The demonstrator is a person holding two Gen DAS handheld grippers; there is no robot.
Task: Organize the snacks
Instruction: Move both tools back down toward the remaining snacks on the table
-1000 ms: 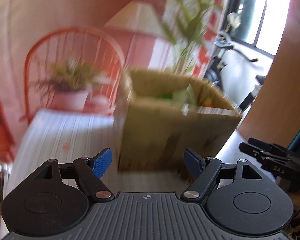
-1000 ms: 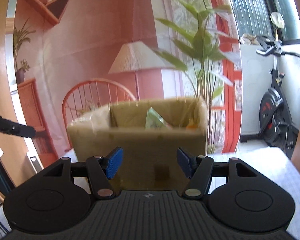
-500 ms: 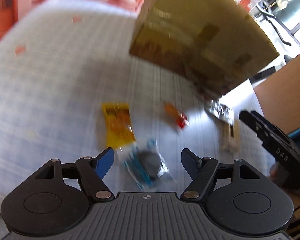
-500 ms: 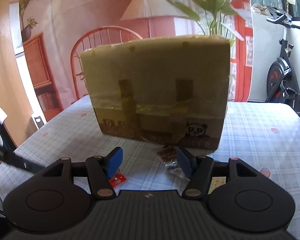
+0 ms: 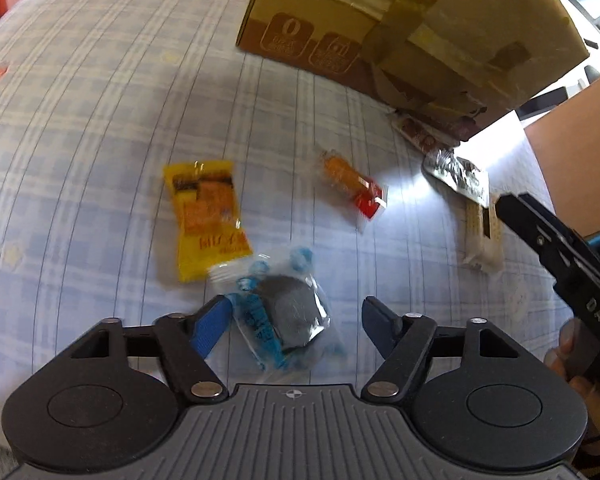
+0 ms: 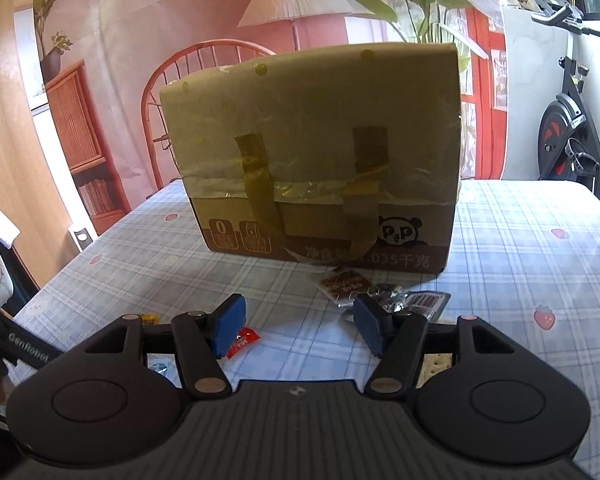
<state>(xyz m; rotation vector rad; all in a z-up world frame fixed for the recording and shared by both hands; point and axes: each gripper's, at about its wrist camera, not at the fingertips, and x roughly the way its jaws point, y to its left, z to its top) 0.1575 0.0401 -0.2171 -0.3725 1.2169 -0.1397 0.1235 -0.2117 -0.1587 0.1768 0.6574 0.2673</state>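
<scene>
The clear packet with blue print (image 5: 284, 312) lies on the checked tablecloth (image 5: 80, 120), in front of the cardboard box (image 5: 412, 28), between the wide-open fingers of the left gripper (image 5: 294, 324); its print is blurred. The yellow packet (image 5: 204, 216) touches it on the box side. The box's top is cut off. The right gripper (image 6: 298, 326), also wide open and empty, points level at the box.

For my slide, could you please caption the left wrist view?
Open left gripper poised over a clear cookie packet on the checked tablecloth.
</scene>
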